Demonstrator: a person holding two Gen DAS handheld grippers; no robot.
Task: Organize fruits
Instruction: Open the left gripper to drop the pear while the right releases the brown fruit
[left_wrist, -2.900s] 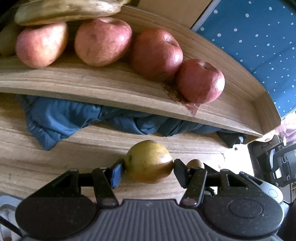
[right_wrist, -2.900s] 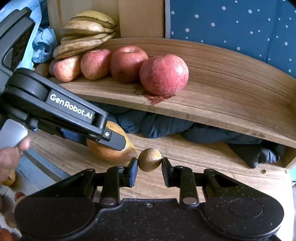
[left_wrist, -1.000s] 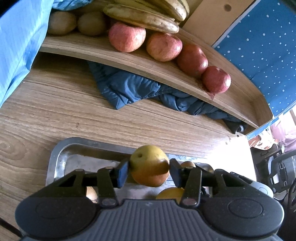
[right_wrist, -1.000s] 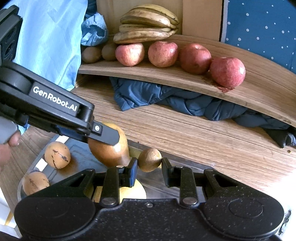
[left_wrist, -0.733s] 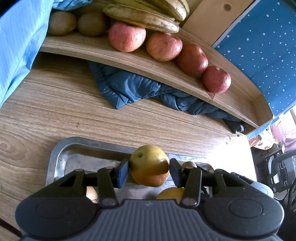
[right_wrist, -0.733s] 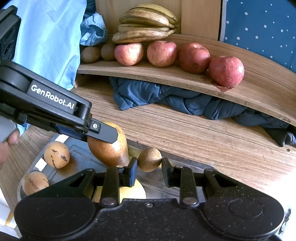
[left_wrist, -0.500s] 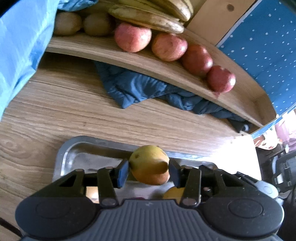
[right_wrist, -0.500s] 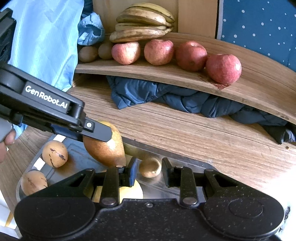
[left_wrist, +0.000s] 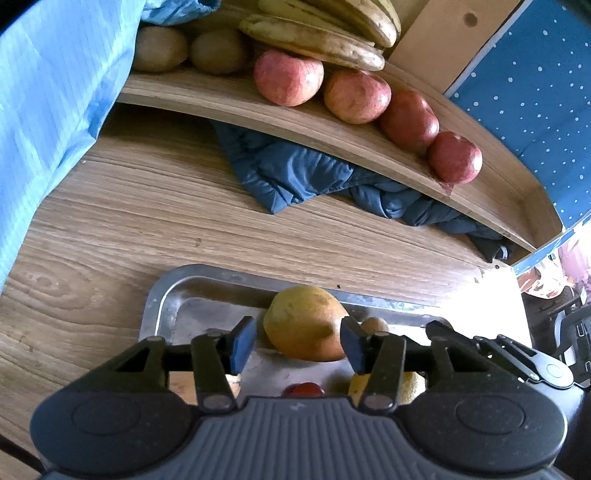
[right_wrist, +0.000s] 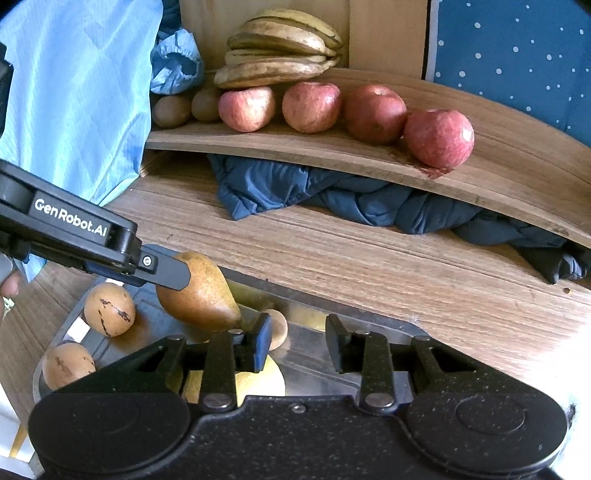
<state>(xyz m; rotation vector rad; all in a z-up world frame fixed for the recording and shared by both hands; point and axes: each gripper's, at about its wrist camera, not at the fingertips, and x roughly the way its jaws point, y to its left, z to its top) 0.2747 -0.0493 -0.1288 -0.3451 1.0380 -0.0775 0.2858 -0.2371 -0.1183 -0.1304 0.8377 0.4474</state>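
Two grippers are over the tray (left_wrist: 159, 314) at the bottom of both views, and both are letting go at once, which is where this could get messy. The left gripper (left_wrist: 297, 341) has its jaws opening with the pear (left_wrist: 306, 325) between them; in the left view there's a clear gap on the left pad side, while the right pad looks right against the skin, so it's hard to say if the pear is resting on the tray or hanging off one pad. In the right view the pear (right_wrist: 197, 291) sits lower left, tilted with its narrow end pointing down-right, so it could easily roll once freed. The right gripper (right_wrist: 297, 345) is opening too, with nothing between its pads; the small brown fruit (right_wrist: 279, 328) lies on the tray just behind its left finger. Risk: a rolling pear knocks that small fruit, or bumps the two spotted fruits (right_wrist: 109, 304) at the lower left. The yellow fruit (left_wrist: 406, 384) tucked under the fingers could get clipped if either gripper dips. The right gripper's left finger is also really near the pear's tip, so a sloppy pull-back might nudge it. Apples (right_wrist: 437, 138) and bananas (right_wrist: 277, 48) on the shelf (right_wrist: 498, 173) up top are well clear.
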